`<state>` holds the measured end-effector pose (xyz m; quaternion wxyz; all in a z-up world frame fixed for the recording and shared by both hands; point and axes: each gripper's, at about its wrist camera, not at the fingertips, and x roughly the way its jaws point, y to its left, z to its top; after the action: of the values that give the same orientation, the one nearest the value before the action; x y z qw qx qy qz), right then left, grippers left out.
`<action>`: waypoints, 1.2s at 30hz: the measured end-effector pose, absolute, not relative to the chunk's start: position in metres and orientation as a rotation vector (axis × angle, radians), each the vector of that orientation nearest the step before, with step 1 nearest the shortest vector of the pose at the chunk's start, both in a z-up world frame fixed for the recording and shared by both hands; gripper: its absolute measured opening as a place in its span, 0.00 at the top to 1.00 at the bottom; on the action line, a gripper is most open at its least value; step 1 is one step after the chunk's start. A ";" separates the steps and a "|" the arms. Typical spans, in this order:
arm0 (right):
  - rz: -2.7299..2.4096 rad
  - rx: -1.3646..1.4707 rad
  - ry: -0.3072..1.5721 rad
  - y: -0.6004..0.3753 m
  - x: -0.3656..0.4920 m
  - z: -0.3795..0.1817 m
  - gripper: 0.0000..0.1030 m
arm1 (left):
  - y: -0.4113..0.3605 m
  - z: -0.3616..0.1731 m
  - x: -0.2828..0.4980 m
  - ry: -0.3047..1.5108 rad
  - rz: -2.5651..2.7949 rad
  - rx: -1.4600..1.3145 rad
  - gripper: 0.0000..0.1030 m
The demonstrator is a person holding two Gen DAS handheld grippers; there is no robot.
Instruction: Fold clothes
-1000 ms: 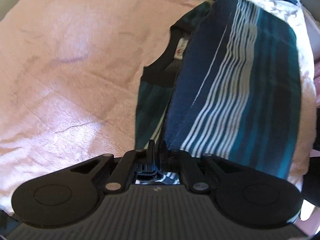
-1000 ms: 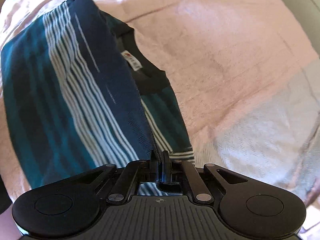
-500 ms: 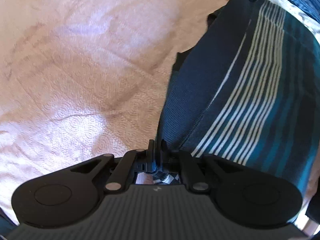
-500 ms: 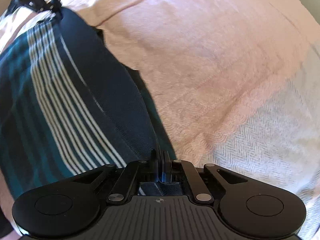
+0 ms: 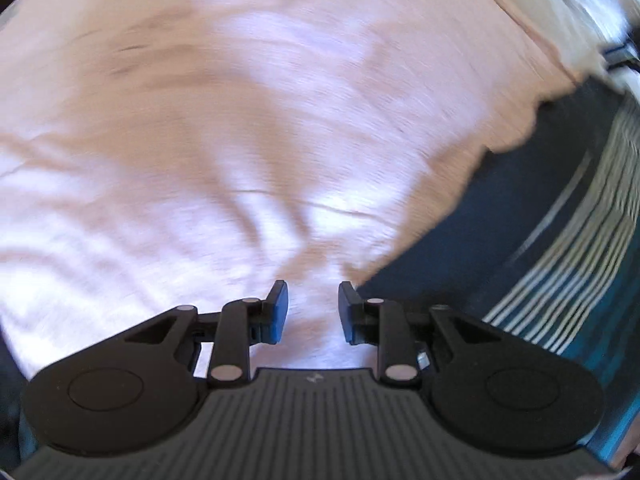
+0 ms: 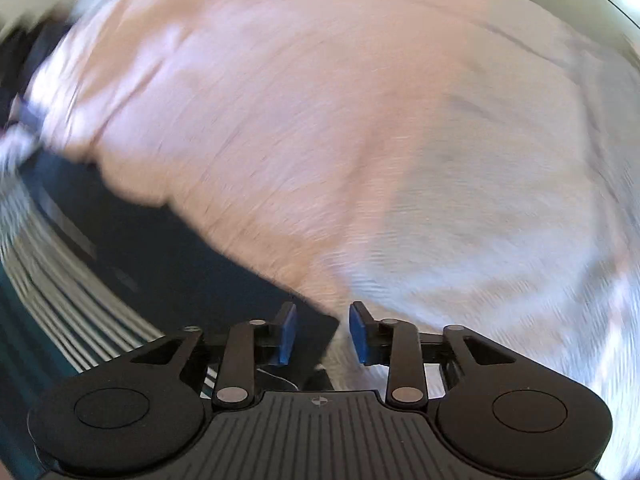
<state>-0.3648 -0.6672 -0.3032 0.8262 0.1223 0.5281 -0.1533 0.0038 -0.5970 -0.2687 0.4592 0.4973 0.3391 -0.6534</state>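
Navy-teal striped shirt (image 5: 560, 264) lies flat on pink bedspread (image 5: 240, 120), between both tongs: right of left tongs (image 5: 313, 308), left of right tongs (image 6: 322, 332). Both released, empty; shirt corner beneath right pair.

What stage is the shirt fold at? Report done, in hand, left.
Done: the striped shirt lies doubled over on the pink bedspread, collar no longer showing as it did a second ago. In hand: nothing; the left gripper and right gripper have both opened. Left: any further folds; blur hides the finished shape.
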 end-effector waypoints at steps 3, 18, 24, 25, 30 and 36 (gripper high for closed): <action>-0.493 0.498 1.034 -0.669 -0.393 -0.287 0.52 | -0.587 -0.259 0.013 0.918 -1.571 1.123 0.74; -0.572 0.790 0.950 -0.640 -0.428 -0.322 0.48 | -0.558 -0.286 0.011 1.232 -1.507 0.806 0.65; -0.602 0.839 0.900 -0.657 -0.423 -0.335 0.48 | -0.562 -0.297 0.006 1.242 -1.508 0.773 0.91; -0.607 0.848 0.895 -0.659 -0.422 -0.336 0.48 | -0.562 -0.299 0.006 1.244 -1.508 0.768 0.92; -0.609 0.872 0.897 -0.671 -0.415 -0.338 0.51 | -0.563 -0.298 0.008 1.227 -1.526 0.766 0.93; -0.632 0.906 0.914 -0.682 -0.410 -0.350 0.93 | -0.564 -0.299 0.009 1.217 -1.519 0.772 0.93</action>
<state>-0.4102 -0.6825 -0.3497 0.7538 0.4151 0.4190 -0.2897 0.0087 -0.5644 -0.2988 0.5002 0.3193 0.5031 -0.6282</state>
